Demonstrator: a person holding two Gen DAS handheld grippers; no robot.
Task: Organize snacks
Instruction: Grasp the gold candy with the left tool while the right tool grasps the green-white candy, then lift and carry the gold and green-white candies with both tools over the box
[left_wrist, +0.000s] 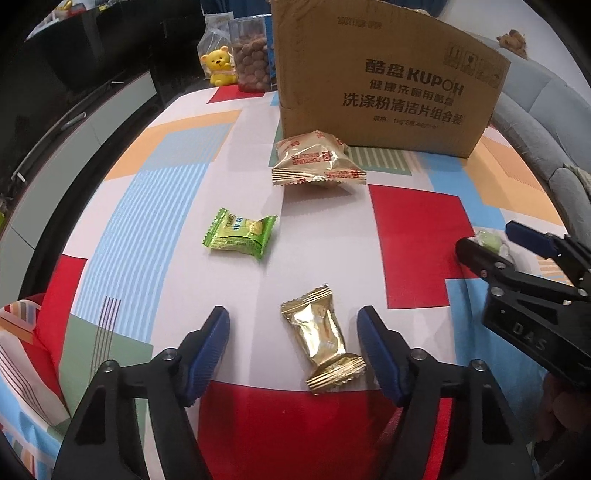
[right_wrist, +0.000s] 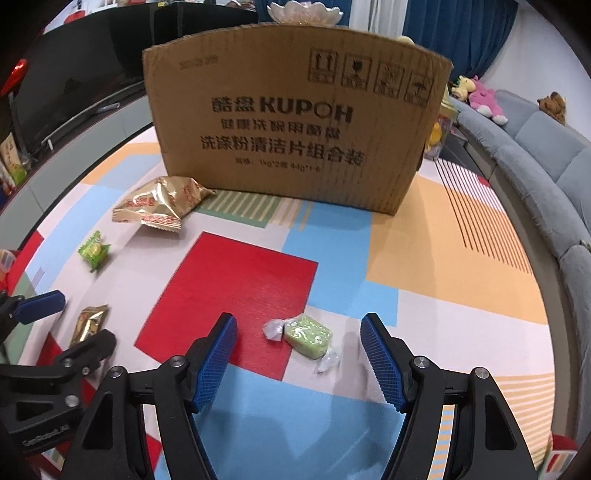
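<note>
Straddling two sweets at once, we are holding the left gripper (left_wrist: 293, 345) partly open over a small gold foil-wrapped candy with crimped ends (left_wrist: 324, 341), which is lying on the patchwork-coloured tablecloth (left_wrist: 177, 192) between the blue ribbed pads without either pad touching it. We are holding the right gripper (right_wrist: 299, 354) likewise partly open around a pale green block sweet in clear twisted cellophane (right_wrist: 306, 336), again with gaps on both sides. We are judging both items light and easily pushed aside; the gold wrapper is looking slick and crushable, so we are advising a hold across its plump middle, not the flat crimped ends. The green block is appearing firmer, and its body, not the loose twists, is offering the sounder purchase. A bright green crimped packet (left_wrist: 240, 238) and a larger gold biscuit pouch (left_wrist: 317, 160) are lying farther up, the pouch just before the open brown corrugated cardboard box (right_wrist: 295, 122), which we are taking as the destination.
</note>
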